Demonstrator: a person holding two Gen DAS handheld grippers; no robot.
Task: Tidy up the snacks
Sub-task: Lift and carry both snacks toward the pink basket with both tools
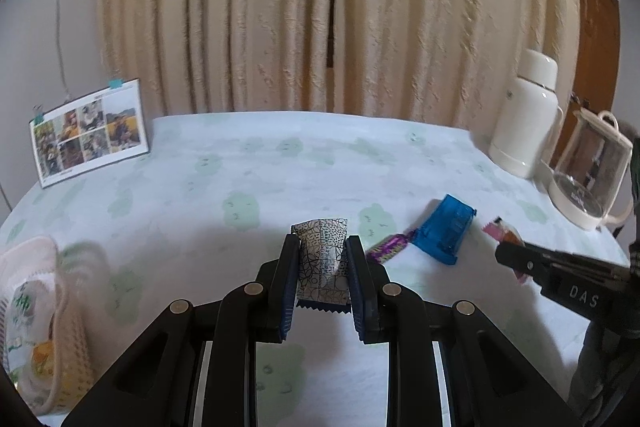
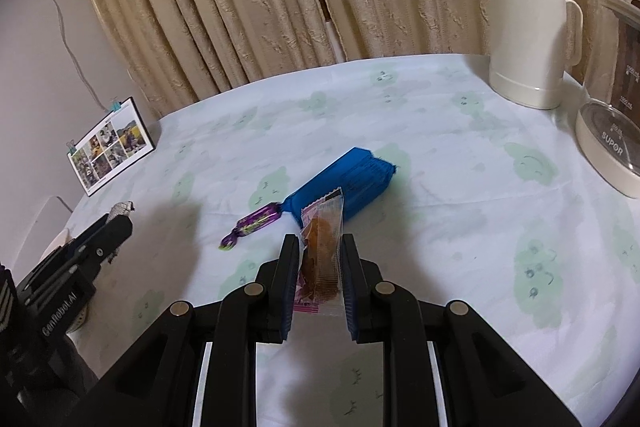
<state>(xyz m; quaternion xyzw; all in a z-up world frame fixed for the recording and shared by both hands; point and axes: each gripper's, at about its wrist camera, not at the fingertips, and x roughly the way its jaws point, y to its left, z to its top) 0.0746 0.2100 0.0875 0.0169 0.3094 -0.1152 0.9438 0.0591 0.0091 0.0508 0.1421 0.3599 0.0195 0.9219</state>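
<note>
Snacks fill both grippers: left gripper (image 1: pixel 323 263) clamps a leaf-patterned silver packet (image 1: pixel 322 259); right gripper (image 2: pixel 320 259) pinches a clear orange-snack wrapper (image 2: pixel 323 251), blue packet (image 2: pixel 352 179) lying just ahead.

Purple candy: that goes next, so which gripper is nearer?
Left, narrowly. The left gripper sits beside the purple candy; the right gripper is past the blue packet.

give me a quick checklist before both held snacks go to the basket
1. Left gripper shut on silver patterned packet: ok.
2. Right gripper shut on clear orange snack packet: ok.
3. Basket within view, at the left: ok.
4. Room left in basket: cannot tell, it is blurred.
5. Blue pack and purple candy on the table, not yet sorted: not ok.
</note>
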